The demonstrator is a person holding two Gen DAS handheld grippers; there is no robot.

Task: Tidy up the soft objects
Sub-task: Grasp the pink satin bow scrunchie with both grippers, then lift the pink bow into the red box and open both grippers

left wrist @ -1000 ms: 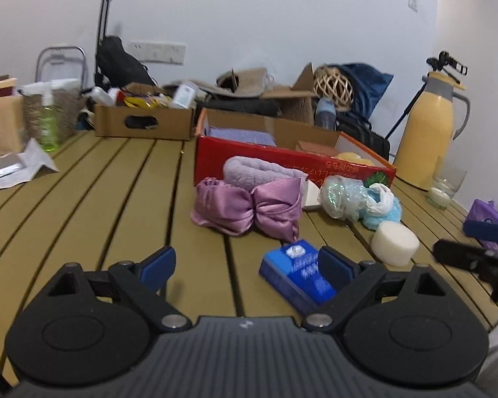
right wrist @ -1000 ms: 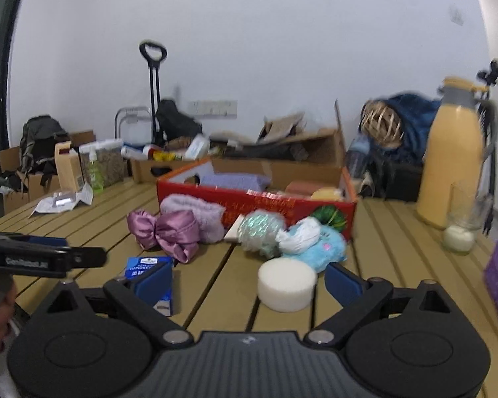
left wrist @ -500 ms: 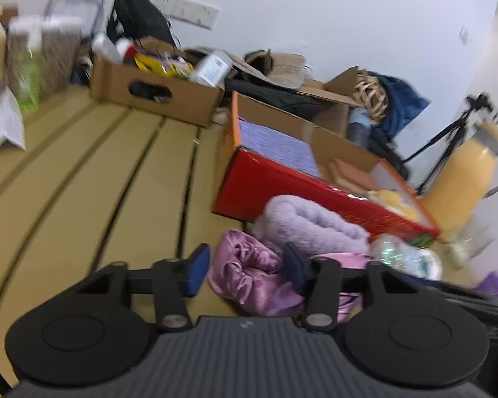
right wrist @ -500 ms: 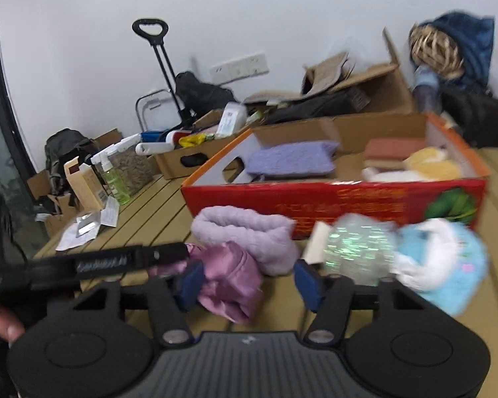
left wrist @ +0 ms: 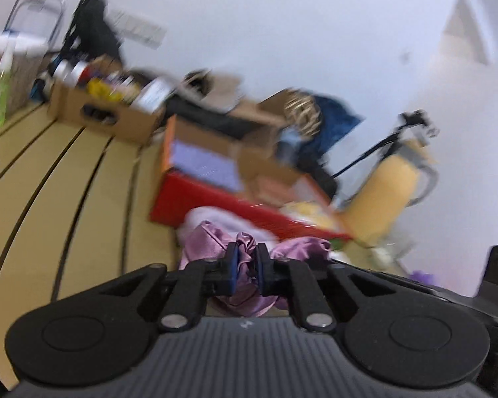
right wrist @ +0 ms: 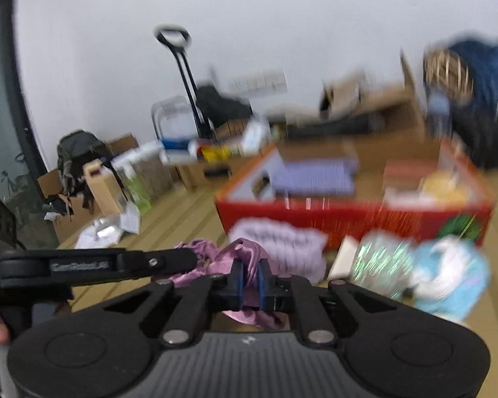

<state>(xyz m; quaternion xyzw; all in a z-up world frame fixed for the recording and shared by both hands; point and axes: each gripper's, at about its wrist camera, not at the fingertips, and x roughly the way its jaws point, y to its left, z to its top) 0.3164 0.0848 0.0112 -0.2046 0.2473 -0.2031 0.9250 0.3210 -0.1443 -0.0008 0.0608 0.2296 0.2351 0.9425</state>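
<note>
Left wrist view: the purple satin bow (left wrist: 215, 242) lies on the slatted wooden table (left wrist: 66, 199), in front of the red box's near wall and touching a lilac plush band (left wrist: 215, 217) behind it. The left gripper (left wrist: 247, 267) is clamped on the bow's gathered middle, cloth bunched between its blue pads. In the right wrist view the right gripper (right wrist: 249, 282) is likewise pinched on a fold of the same bow (right wrist: 239, 255), with satin showing above and below its fingers. The left gripper's arm crosses that view from the left edge; white lettering on it is present but too blurred to read.

Containers. The red box (right wrist: 348, 222), open-topped with cardboard inner walls, stands just behind the bow. Inside it: a flat purple cloth (right wrist: 315, 179) toward its left end, a yellow item (right wrist: 445, 189) and a reddish-brown flat piece toward its right end; blur prevents closer identification. Pale marks run along the red front wall, illegible, with a green emblem at its right corner. A brown cardboard box (left wrist: 106, 116) with a hand slot stands toward the table's far edge, holding mixed bottles and packets.

Loose on the table before the red box's right end: an iridescent mesh puff (right wrist: 378, 262), and touching it a light-blue and white plush item (right wrist: 448, 275). A yellow thermos jug (left wrist: 385, 195) stands near the table's right edge.
</note>
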